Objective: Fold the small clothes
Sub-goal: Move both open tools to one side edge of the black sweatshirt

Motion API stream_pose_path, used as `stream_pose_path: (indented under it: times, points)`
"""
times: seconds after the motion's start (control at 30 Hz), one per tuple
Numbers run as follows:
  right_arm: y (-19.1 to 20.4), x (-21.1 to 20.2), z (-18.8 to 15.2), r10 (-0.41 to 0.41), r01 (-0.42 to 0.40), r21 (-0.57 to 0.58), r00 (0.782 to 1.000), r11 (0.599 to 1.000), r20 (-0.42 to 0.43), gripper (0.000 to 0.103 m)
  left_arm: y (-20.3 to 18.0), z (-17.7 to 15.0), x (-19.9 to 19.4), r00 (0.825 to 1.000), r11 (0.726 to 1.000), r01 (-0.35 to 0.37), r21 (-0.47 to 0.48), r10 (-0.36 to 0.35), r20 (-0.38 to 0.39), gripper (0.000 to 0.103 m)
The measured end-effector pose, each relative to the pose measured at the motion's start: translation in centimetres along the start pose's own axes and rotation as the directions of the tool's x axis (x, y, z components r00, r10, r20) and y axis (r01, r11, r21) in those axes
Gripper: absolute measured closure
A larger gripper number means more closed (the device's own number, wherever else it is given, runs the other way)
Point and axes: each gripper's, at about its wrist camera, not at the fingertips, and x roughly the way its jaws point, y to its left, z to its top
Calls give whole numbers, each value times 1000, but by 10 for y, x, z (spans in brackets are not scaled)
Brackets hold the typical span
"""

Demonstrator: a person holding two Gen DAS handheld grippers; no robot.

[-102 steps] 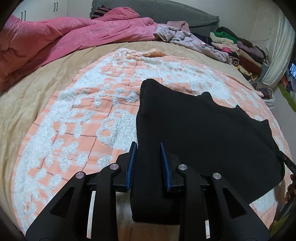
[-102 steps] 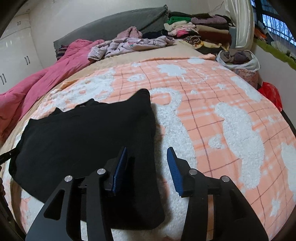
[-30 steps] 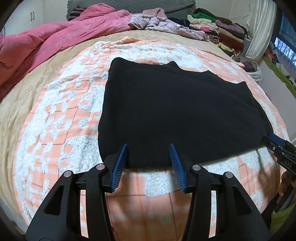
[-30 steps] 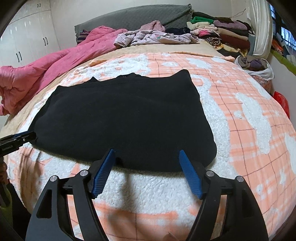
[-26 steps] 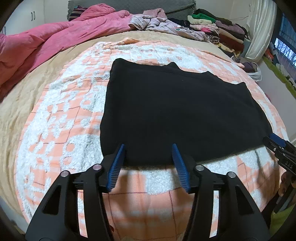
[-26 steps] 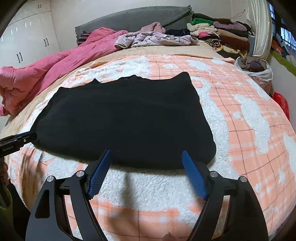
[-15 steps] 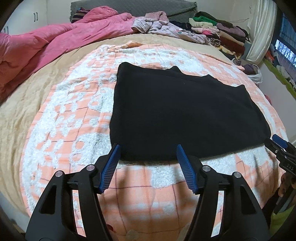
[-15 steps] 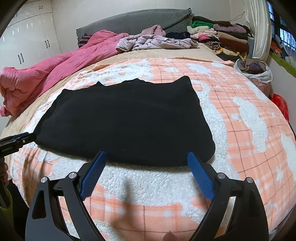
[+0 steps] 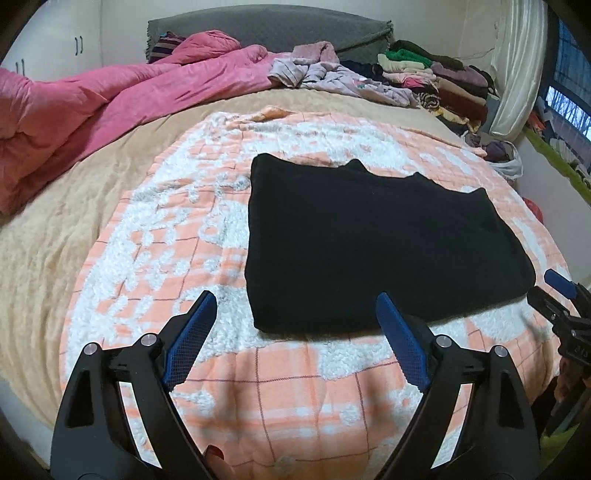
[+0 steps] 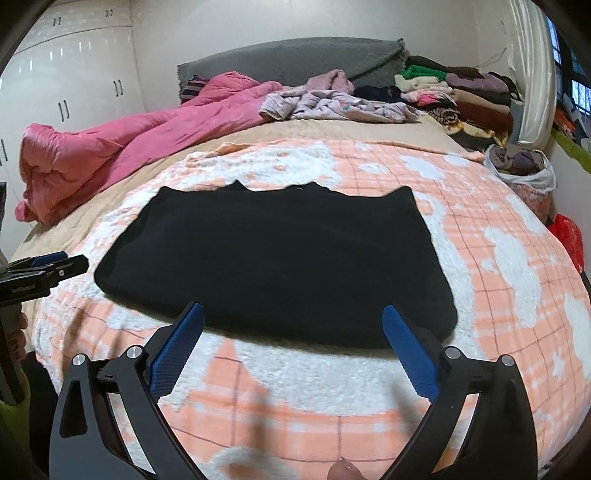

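Note:
A black garment lies flat and folded on the orange-and-white fleece blanket of the bed. My left gripper hovers just short of the garment's near left edge, its jaws still opening, nothing between them. My right gripper hangs over the near right edge of the black garment, jaws wide and still opening, pads clear of the cloth. The right gripper's tips also show at the right rim of the left wrist view; the left gripper's tips show at the left rim of the right wrist view.
A pink duvet is bunched at the far left. Crumpled pale clothes and a stack of folded clothes lie by the grey headboard. A bag of clothes stands right of the bed. White wardrobes line the left wall.
Both grippers let go of the garment's near edge, opened wide, and drew back and up. The garment stays flat on the blanket.

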Motion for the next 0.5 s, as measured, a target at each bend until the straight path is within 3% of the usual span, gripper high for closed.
stream_pose_path:
  times: [0.23,0.5]
  points:
    - [26,1,7,32,-31,-35,999,999,19,5,10,3,-1,1000,1000,-19,-15,19,19,12]
    - [63,15,10,51,-49,-126,999,991,12,5,24,8,5,999,999,-37,-39,38,18,12]
